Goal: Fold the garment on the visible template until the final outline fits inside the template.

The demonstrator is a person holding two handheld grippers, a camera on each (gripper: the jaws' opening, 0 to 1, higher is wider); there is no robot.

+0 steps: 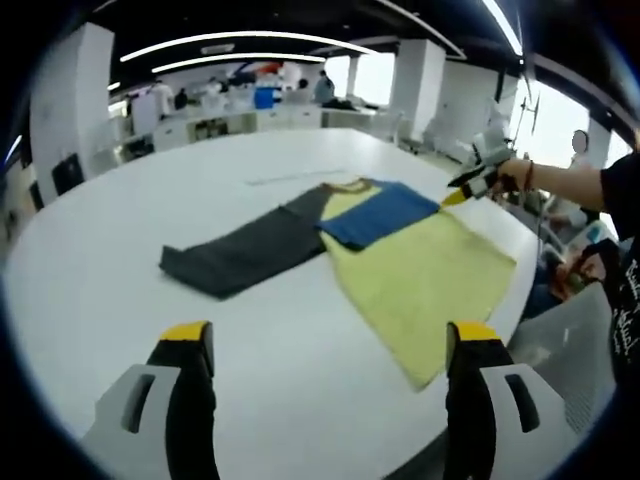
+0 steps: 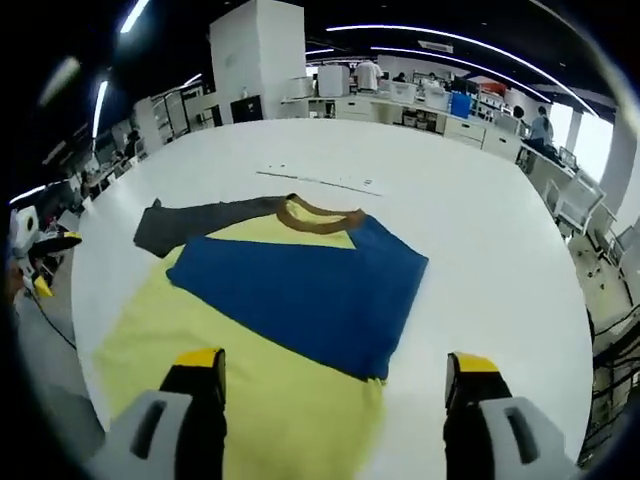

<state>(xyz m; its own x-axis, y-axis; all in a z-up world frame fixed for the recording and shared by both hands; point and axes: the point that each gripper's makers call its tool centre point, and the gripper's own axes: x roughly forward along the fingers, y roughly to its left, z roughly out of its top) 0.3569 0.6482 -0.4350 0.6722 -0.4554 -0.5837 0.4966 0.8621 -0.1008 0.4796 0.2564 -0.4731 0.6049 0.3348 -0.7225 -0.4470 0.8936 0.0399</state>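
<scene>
Shirt [image 1: 420, 275] flat on white surface [image 1: 150, 200], one blue sleeve folded over the yellow body, dark sleeve [image 1: 245, 250] stretched out toward the left hand-held gripper [image 1: 330, 345], jaws wide, empty, well short of it. Right hand-held gripper [image 2: 335, 375] also wide, empty, over the hem side; shirt [image 2: 250, 400] runs ahead, collar [image 2: 320, 215] far. Left nearer the dark sleeve.

Bare table [image 1: 120, 215] all around the shirt [image 1: 420, 275], wide margins on the sleeve side and far side, nothing standing on it. Shirt lies flat, low profile. Left gripper [image 1: 330, 345] and right gripper [image 2: 335, 372] both spread wide, above the surface, nothing between jaws. Chairs [image 2: 575, 205] crowd the table edge.
</scene>
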